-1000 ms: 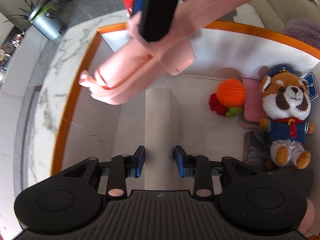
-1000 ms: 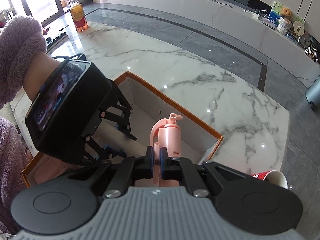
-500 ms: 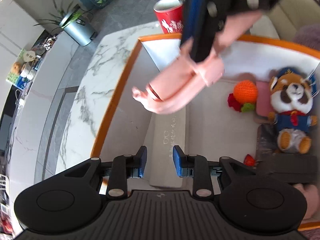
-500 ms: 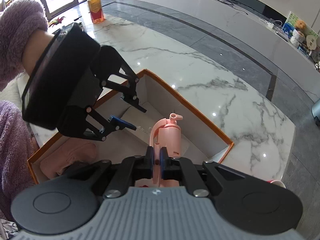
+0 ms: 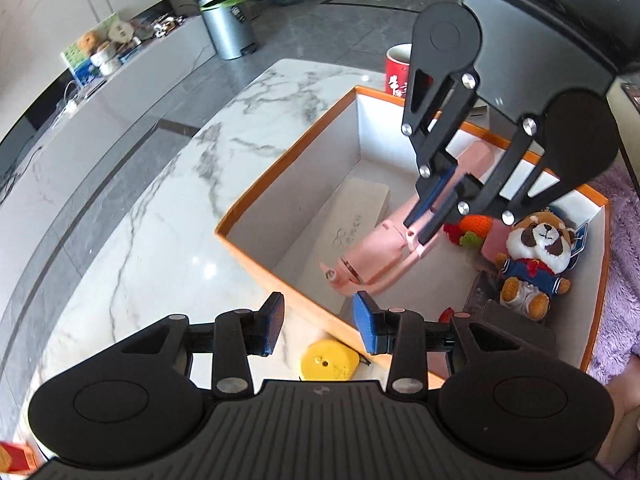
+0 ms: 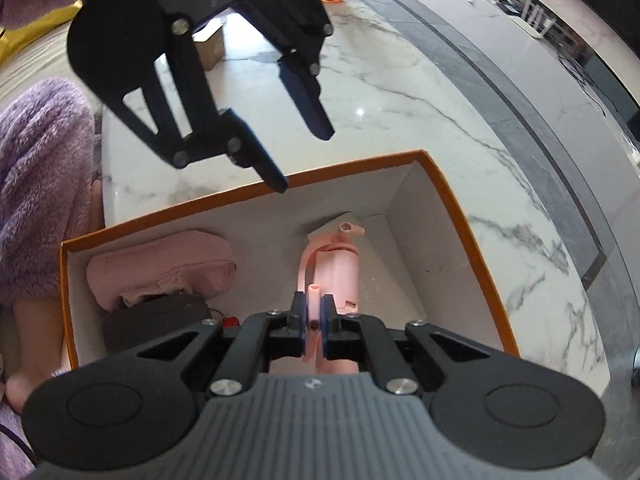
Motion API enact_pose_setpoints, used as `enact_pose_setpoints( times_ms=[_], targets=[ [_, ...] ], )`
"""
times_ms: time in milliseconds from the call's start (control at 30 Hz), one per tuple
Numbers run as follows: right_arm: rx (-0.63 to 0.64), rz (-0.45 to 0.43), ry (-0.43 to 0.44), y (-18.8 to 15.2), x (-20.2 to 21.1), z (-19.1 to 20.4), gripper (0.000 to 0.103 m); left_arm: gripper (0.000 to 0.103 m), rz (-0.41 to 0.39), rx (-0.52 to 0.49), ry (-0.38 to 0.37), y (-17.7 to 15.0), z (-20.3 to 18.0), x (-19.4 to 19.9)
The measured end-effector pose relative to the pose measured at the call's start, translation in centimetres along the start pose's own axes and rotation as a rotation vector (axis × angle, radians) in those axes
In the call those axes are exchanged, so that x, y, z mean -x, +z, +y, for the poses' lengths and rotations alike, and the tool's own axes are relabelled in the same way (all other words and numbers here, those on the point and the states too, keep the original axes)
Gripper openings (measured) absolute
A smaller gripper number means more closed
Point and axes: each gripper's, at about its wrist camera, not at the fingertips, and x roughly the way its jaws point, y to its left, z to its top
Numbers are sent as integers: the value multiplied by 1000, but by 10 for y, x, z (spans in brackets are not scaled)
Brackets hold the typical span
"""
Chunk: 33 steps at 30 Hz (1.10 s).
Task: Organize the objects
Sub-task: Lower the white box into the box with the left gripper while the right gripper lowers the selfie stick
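Note:
My right gripper (image 6: 314,312) is shut on a pink toy gun (image 6: 336,268) and holds it low inside the orange-rimmed white box (image 6: 456,208). In the left wrist view the right gripper (image 5: 434,210) clamps the pink toy gun (image 5: 376,256) over a long white carton (image 5: 352,216) in the box (image 5: 256,240). My left gripper (image 5: 318,328) is open and empty, above the box's near rim. It also shows in the right wrist view (image 6: 304,156), raised above the box.
In the box lie a raccoon plush (image 5: 534,252), an orange crochet ball (image 5: 476,224), a dark pouch (image 6: 160,316) and a pink pouch (image 6: 164,268). A yellow tape measure (image 5: 330,364) and a red cup (image 5: 398,72) stand on the marble table (image 5: 160,200).
My left gripper has pulled back and up out of the box to its near rim. My right gripper has lowered the pink toy gun deeper into the box.

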Motion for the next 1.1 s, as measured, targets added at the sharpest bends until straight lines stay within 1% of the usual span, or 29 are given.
enact_pose_setpoints(
  times_ms=[100,233,367,433,533,600,667,733,800,1000,1100],
  targets=[
    [118,18,5,3,-14,12,6,46,1,13,-7,-6,0,0],
    [209,52,-5,4,-31,17,7,45,-6,21,-10,-9,-1,0],
    [262,87,-31,3,-43,13,7,45,-13,37,-11,-11,-1,0],
    [282,91,-47,3,-46,9,7,45,-16,42,-8,-11,0,0],
    [317,98,-99,4,-48,5,7,45,-21,49,-9,-11,1,-1],
    [341,104,-114,6,-49,2,8,45,-21,52,-5,-10,1,-2],
    [351,99,-132,7,-49,0,8,45,-22,53,2,-9,1,-2],
    [367,90,-173,8,-50,0,9,45,-22,56,7,-9,3,-3],
    [353,85,-194,9,-51,-3,9,45,-23,60,12,-9,3,-2],
    [339,85,-172,8,-47,-4,9,45,-24,63,15,-10,3,0],
    [323,84,-86,8,-41,-1,7,45,-25,61,13,-10,3,1]
  ],
)
